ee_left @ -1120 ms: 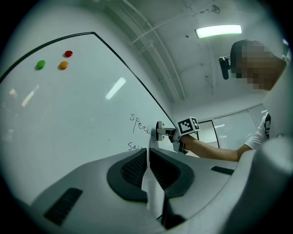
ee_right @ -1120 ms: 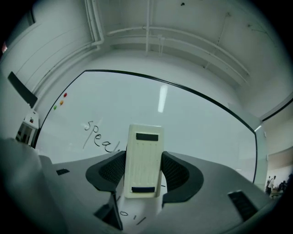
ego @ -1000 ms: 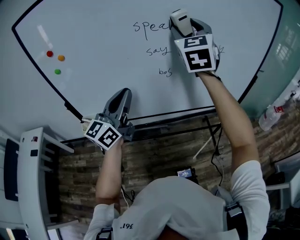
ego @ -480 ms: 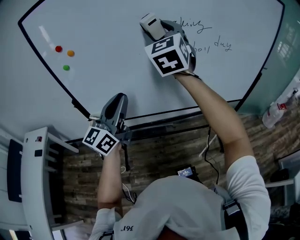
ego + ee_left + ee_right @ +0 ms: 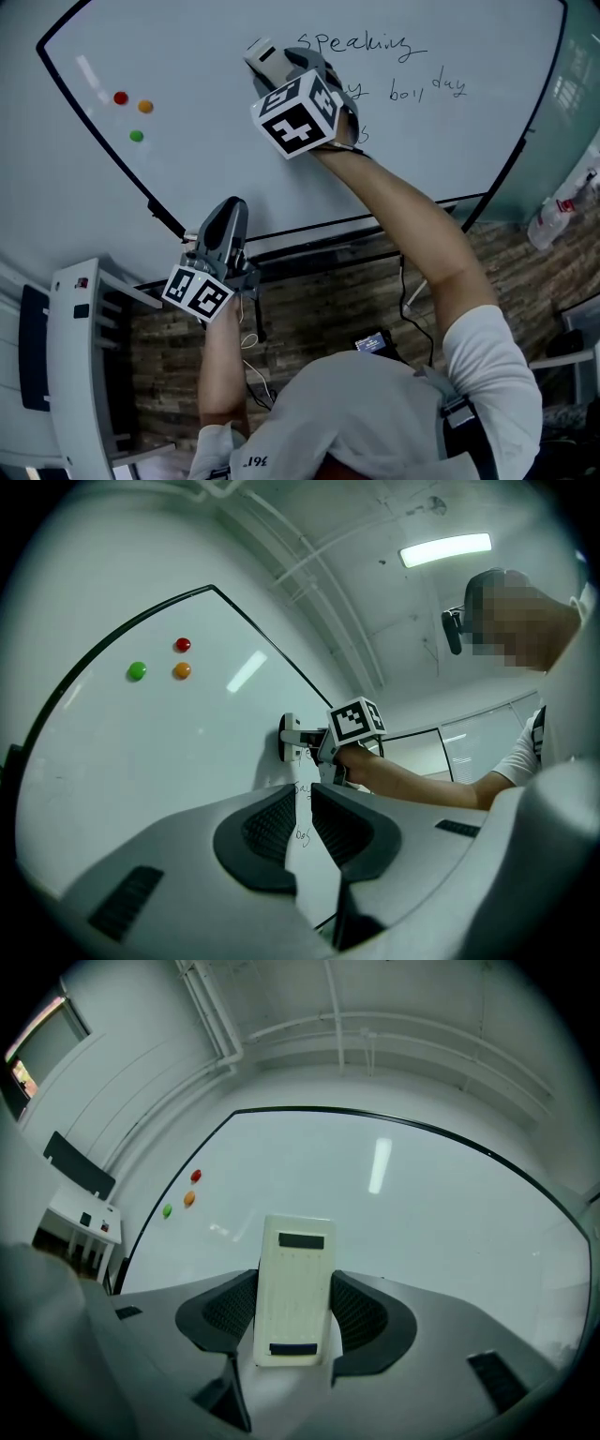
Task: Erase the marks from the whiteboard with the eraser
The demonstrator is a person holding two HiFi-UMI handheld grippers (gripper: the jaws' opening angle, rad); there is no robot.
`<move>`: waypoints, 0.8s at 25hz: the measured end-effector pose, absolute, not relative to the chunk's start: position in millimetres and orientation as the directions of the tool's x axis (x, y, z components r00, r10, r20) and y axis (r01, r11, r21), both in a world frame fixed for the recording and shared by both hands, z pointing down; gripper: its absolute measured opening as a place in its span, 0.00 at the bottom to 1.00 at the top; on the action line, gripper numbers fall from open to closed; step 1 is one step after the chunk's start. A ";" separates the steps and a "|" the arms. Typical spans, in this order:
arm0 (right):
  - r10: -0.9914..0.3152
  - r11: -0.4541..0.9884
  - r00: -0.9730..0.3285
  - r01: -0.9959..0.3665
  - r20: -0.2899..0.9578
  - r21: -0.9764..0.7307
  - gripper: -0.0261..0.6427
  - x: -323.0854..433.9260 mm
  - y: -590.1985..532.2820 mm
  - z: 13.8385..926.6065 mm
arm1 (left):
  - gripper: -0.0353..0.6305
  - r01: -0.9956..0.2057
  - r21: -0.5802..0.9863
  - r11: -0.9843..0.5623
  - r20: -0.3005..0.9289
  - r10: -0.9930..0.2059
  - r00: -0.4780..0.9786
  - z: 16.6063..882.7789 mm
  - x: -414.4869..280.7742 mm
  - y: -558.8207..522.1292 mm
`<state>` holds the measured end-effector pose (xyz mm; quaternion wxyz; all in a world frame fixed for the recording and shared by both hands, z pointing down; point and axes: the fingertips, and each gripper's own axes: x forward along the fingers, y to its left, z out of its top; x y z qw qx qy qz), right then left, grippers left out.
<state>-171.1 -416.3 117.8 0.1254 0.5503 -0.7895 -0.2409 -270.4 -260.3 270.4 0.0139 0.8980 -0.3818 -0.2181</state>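
Eraser (image 5: 264,56), clamped lengthwise in our right gripper (image 5: 293,1316), meets the whiteboard (image 5: 206,169) just left of the remaining writing (image 5: 361,43); left gripper (image 5: 302,808) closed, empty.

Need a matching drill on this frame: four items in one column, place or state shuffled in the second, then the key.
1. eraser
2. left gripper
3. green magnet
4. "speaking" writing

A. unerased on the whiteboard, right of the right gripper in the head view
B. clamped between the right gripper's fingers
C. holds nothing, low by the whiteboard's bottom edge
D. on the whiteboard's left part, below the red magnet and orange magnet

Pairs: 1-B, 2-C, 3-D, 4-A
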 end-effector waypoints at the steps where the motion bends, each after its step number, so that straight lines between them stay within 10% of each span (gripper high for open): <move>1: -0.932 0.276 -0.357 -0.809 -0.062 0.519 0.44 -173.1 -418.9 119.3 | 0.12 -0.679 0.191 -0.709 -0.382 -0.691 0.614 270.7 -271.1 -259.7; 20: -0.961 0.217 -0.274 -0.844 -0.047 0.490 0.44 -166.8 -440.6 117.3 | 0.12 -0.656 0.187 -0.732 -0.379 -0.669 0.639 271.2 -247.8 -268.2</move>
